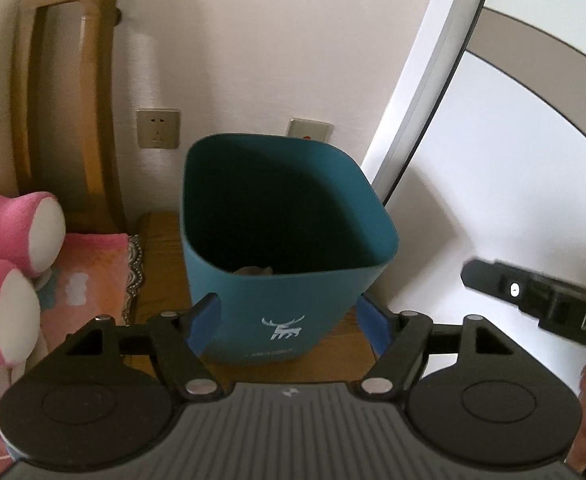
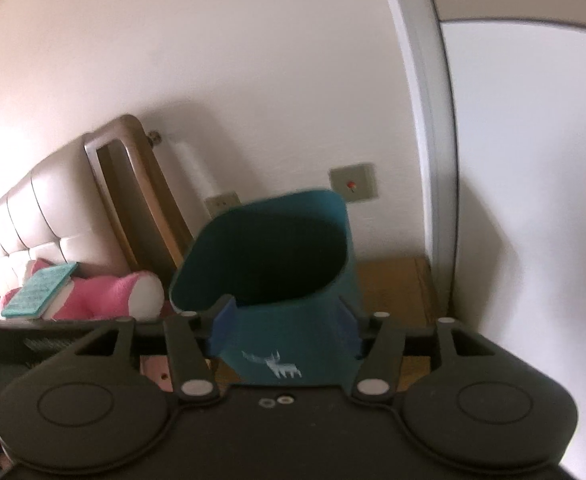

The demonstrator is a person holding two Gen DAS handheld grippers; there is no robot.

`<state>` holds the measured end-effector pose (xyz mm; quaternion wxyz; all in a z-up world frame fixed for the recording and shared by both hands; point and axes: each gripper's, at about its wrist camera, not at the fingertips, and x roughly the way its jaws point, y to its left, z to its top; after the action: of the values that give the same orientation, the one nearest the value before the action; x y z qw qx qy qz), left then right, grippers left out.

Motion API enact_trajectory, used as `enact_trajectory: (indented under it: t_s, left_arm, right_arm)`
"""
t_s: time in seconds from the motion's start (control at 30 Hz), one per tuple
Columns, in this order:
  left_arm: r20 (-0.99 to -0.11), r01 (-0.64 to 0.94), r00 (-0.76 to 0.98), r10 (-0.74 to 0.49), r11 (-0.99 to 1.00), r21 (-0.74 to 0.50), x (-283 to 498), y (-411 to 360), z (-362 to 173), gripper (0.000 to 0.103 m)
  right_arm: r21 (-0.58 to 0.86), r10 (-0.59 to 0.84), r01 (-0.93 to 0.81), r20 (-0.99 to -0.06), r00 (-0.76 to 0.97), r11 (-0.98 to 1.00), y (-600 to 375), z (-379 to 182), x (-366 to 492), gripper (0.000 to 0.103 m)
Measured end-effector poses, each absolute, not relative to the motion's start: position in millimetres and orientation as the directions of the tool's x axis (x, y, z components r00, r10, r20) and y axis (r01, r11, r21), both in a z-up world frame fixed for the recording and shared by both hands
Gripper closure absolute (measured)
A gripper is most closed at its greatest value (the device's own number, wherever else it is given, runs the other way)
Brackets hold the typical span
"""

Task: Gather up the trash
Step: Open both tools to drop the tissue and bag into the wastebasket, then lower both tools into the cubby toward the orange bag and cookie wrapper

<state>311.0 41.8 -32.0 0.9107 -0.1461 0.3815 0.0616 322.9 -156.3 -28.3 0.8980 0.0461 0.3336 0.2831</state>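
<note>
A teal trash bin [image 1: 289,280] with a white deer logo stands on a wooden nightstand [image 1: 161,264]. A pale crumpled scrap [image 1: 253,270] lies at its bottom. My left gripper [image 1: 289,324] is open just in front of the bin's lower wall, its blue pads apart and holding nothing. The right gripper's black body [image 1: 533,300] juts in from the right edge of this view. In the right wrist view the bin [image 2: 289,320] sits straight ahead, and my right gripper [image 2: 287,330] is open before its front wall with nothing held.
A bed with a pink plush toy [image 1: 9,264] and a padded headboard [image 2: 33,216] lies left of the nightstand. A wooden frame [image 1: 65,100] leans on the wall. Wall sockets [image 1: 157,129] sit behind the bin. A white door [image 1: 513,160] stands to the right.
</note>
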Motion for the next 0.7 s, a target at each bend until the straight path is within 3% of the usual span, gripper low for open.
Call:
enact_trajectory:
  t_s: [0.33, 0.43, 0.53, 0.7]
  left_arm:
    - [-0.729, -0.249, 0.684, 0.015, 0.944, -0.215, 266.1, 33.1, -73.9, 0.015]
    - [-0.745, -0.259, 0.667, 0.007, 0.940, -0.223, 257.3, 32.3, -101.6, 0.013]
    - [-0.759, -0.265, 0.651, -0.004, 0.936, -0.233, 247.3, 31.4, -136.1, 0.000]
    - [-0.808, -0.304, 0.589, 0.000, 0.926, -0.222, 227.2, 29.1, -212.5, 0.000]
  right_arm:
    - [0.223, 0.479, -0.466, -0.680, 0.555, 0.856, -166.7, -104.1, 283.1, 0.044]
    - [0.217, 0.474, -0.473, -0.699, 0.535, 0.854, -166.1, -128.4, 273.5, 0.043]
    - [0.219, 0.468, -0.473, -0.721, 0.510, 0.853, -167.9, -161.6, 265.0, 0.042]
    - [0.227, 0.439, -0.454, -0.781, 0.444, 0.862, -178.5, -232.9, 253.5, 0.042]
